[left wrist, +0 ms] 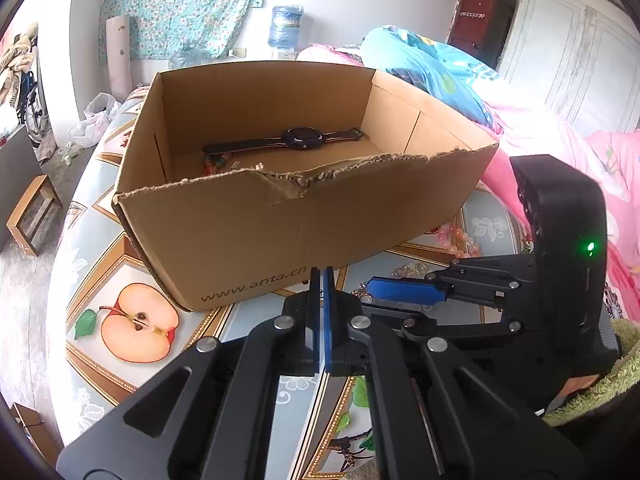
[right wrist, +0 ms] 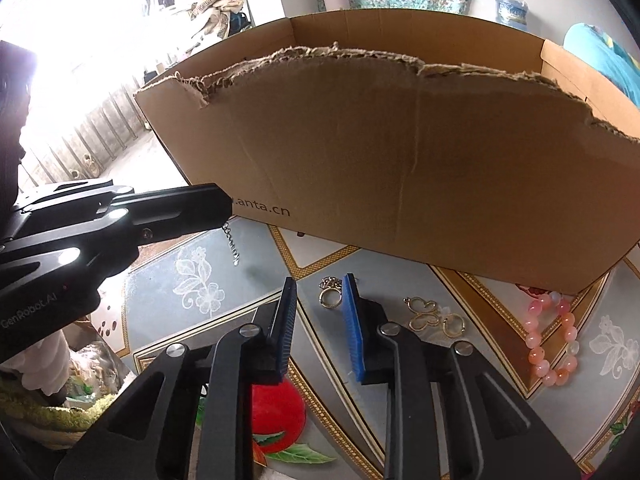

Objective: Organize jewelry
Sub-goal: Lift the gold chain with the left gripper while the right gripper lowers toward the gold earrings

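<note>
A torn cardboard box (left wrist: 280,216) stands on the fruit-print table; it also shows in the right wrist view (right wrist: 400,152). Inside lie a dark watch (left wrist: 302,139) and a beaded piece (left wrist: 214,164). My left gripper (left wrist: 322,276) is shut in front of the box; in the right wrist view (right wrist: 226,210) a thin silver chain (right wrist: 231,244) hangs from its tip. My right gripper (right wrist: 318,292) is open just above the table, near a gold ring cluster (right wrist: 330,294). A gold butterfly piece (right wrist: 424,314), a gold ring (right wrist: 453,325) and a pink bead bracelet (right wrist: 554,338) lie to its right.
The table's patterned cloth (left wrist: 132,320) carries apple pictures. Pink and blue bedding (left wrist: 440,72) lies behind the box on the right. A small wooden stool (left wrist: 32,216) stands on the floor at left. A water jug (left wrist: 285,26) stands by the far wall.
</note>
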Demonstrator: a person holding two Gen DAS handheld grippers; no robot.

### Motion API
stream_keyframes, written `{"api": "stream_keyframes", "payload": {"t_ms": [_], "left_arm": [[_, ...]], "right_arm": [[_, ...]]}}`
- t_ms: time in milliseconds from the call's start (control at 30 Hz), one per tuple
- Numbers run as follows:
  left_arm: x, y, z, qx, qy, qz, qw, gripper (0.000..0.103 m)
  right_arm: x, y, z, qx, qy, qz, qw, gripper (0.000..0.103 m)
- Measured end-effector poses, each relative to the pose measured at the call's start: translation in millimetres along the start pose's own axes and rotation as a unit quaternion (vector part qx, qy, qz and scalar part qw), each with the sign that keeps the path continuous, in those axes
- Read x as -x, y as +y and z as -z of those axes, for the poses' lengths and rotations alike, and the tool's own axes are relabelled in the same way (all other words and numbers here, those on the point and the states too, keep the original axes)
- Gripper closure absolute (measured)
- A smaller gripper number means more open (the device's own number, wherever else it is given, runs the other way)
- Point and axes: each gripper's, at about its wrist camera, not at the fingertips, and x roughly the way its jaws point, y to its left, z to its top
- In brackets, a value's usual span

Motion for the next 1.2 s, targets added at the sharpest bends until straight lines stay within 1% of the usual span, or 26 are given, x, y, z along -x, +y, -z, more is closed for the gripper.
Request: {"api": "stream_keyframes", "payload": {"t_ms": [100, 133, 167, 200, 400, 433, 700, 800, 833, 933, 1033, 1100, 1133, 1167, 1200], "left_arm": [[0, 0, 0, 0.000, 0.000, 0.000, 1.0000, 0.103], [0, 0, 0, 0.000, 0.000, 0.001, 1.0000, 0.103], [0, 0, 0, 0.000, 0.000, 0.001, 1.0000, 0.103], [0, 0, 0, 0.000, 0.000, 0.001, 1.0000, 0.103], [0, 0, 0, 0.000, -0.001, 0.002, 1.0000, 0.103], [0, 0, 0, -0.001, -0.001, 0.001, 1.0000, 0.103], [6, -5, 1, -0.005, -0.006, 0.001, 1.0000, 0.103], [7, -6, 2, -0.006, -0.006, 0.000, 1.0000, 0.103], [7, -6, 2, -0.006, -0.006, 0.000, 1.0000, 0.103], [8, -7, 2, -0.006, -0.006, -0.001, 1.0000, 0.102], [9, -7, 2, -0.006, -0.006, -0.003, 1.0000, 0.102], [9, -7, 2, -0.005, -0.007, -0.004, 1.0000, 0.102], [10, -7, 2, -0.005, -0.007, -0.004, 1.0000, 0.102], [10, -6, 2, -0.005, -0.007, -0.004, 1.0000, 0.102], [10, -6, 2, -0.005, -0.007, -0.003, 1.0000, 0.102]], "right_arm": [[0, 3, -1, 0.005, -0.004, 0.009, 1.000, 0.083], [0, 4, -1, 0.006, -0.004, 0.011, 1.000, 0.085], [-1, 5, -1, 0.007, -0.004, 0.013, 1.000, 0.090], [-2, 5, -2, 0.007, -0.004, 0.016, 1.000, 0.091], [0, 6, -2, -0.001, -0.002, 0.011, 1.000, 0.093], [1, 6, -2, -0.001, -0.003, 0.012, 1.000, 0.096], [9, 4, 0, -0.009, -0.010, 0.015, 1.000, 0.096], [8, 4, 2, -0.013, -0.010, 0.006, 1.000, 0.095], [7, 3, 2, -0.012, -0.008, 0.006, 1.000, 0.093], [-1, 5, 0, -0.006, -0.006, 0.010, 1.000, 0.081], [-8, 8, 0, 0.008, -0.001, 0.017, 1.000, 0.081], [-9, 15, 0, 0.031, -0.002, 0.033, 0.999, 0.082], [-9, 18, 1, 0.036, -0.002, 0.039, 0.999, 0.089], [-9, 18, 1, 0.036, -0.002, 0.035, 0.999, 0.091], [-9, 21, 1, 0.031, -0.001, 0.032, 0.999, 0.091]]}}
